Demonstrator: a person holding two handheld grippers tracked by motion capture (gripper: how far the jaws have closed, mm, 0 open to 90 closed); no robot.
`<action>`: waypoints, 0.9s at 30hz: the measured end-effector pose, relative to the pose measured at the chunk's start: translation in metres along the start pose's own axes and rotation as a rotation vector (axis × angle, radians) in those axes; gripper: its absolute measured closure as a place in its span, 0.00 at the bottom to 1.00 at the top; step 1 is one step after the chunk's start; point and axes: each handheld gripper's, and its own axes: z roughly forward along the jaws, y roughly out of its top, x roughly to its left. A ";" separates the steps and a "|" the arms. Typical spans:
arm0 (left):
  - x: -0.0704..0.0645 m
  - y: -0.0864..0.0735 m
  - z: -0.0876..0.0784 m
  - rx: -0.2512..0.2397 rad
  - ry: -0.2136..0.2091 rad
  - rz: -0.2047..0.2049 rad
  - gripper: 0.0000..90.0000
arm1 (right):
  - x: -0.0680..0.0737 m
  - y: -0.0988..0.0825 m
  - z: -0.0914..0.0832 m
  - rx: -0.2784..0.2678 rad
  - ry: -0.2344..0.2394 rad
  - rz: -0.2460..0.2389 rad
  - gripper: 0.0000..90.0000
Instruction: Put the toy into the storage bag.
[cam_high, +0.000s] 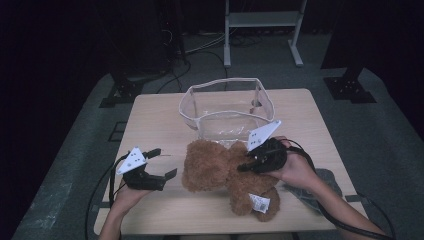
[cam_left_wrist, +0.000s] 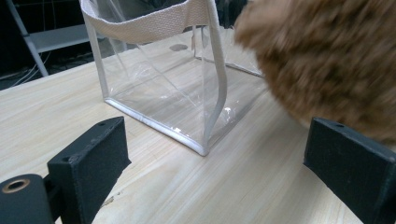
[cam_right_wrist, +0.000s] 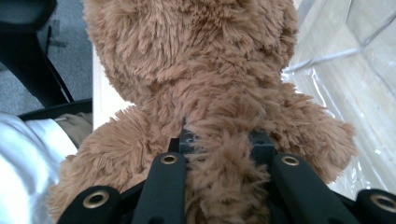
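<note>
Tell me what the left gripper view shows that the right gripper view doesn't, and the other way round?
Left gripper view alone: the left gripper with its jaws wide apart and nothing between them, and the clear bag's woven cream rim with its near bottom corner standing on the wood.

Right gripper view alone: the right gripper pinching a tuft of the teddy bear's fur, plus a person's white sleeve and grey floor.

Both: brown plush, the clear plastic bag and the pale wooden table.
</note>
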 end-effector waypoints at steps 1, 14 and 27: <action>0.000 0.000 0.000 0.002 0.001 0.001 0.06 | 0.001 0.003 -0.003 -0.006 -0.002 -0.009 0.82; 0.002 -0.001 0.000 0.005 0.003 -0.005 0.06 | 0.001 0.048 -0.048 -0.101 0.021 -0.029 0.82; 0.001 -0.001 0.001 0.007 -0.001 -0.005 0.06 | -0.004 0.094 -0.068 -0.113 0.018 -0.049 0.82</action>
